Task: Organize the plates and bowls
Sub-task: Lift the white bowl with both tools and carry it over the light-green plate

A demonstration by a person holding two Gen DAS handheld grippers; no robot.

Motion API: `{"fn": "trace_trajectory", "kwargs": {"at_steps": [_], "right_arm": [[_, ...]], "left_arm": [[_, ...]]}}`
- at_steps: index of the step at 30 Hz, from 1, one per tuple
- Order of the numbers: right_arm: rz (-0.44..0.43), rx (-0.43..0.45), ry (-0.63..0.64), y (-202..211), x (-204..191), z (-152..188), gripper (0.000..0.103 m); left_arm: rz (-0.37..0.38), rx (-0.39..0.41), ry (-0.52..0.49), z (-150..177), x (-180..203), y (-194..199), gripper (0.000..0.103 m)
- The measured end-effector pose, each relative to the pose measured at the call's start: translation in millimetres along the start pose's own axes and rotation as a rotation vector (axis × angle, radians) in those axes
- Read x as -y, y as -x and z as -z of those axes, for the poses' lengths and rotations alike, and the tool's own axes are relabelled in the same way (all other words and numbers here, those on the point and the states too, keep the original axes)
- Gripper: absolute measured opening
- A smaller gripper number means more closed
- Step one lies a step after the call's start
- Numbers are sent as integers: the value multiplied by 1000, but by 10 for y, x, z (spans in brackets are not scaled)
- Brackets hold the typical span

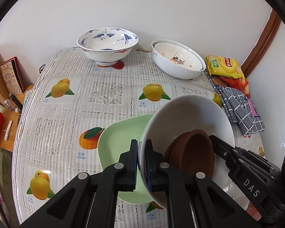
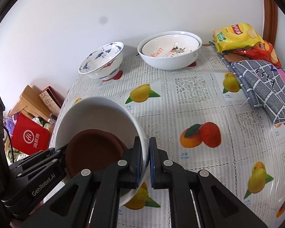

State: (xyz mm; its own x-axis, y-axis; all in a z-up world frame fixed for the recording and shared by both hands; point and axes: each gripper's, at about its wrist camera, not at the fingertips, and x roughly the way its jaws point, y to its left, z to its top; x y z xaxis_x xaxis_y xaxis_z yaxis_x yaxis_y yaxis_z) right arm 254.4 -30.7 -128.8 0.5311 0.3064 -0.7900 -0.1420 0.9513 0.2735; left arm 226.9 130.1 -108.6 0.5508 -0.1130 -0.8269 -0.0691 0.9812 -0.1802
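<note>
A large white bowl (image 1: 188,114) holds two small brown dishes (image 1: 193,152) and is tilted above the table. My left gripper (image 1: 141,163) is shut on its left rim. My right gripper (image 2: 146,161) is shut on its right rim (image 2: 142,133); the brown dishes (image 2: 93,150) show inside. A light green plate (image 1: 121,136) lies on the table under the bowl. A blue-patterned bowl (image 1: 107,43) stands at the back. Two nested white bowls (image 1: 177,60) stand at the back right, and also show in the right wrist view (image 2: 169,51).
The table (image 1: 108,93) has a fruit-print cloth. Snack packets (image 1: 226,66) and a folded checked cloth (image 1: 239,112) lie along the right edge. A wall stands right behind the table. A wooden shelf with boxes and a red bag (image 2: 30,138) lies off the left edge.
</note>
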Motion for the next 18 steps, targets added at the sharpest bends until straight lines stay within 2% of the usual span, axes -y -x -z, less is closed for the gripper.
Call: {"fn": "trace_trajectory", "kwargs": {"at_steps": [18], "right_arm": [[-6,-76,25,-430,-176,56,8]], "left_arm": [[-8,-61,52,55,-332,-301,8]]}}
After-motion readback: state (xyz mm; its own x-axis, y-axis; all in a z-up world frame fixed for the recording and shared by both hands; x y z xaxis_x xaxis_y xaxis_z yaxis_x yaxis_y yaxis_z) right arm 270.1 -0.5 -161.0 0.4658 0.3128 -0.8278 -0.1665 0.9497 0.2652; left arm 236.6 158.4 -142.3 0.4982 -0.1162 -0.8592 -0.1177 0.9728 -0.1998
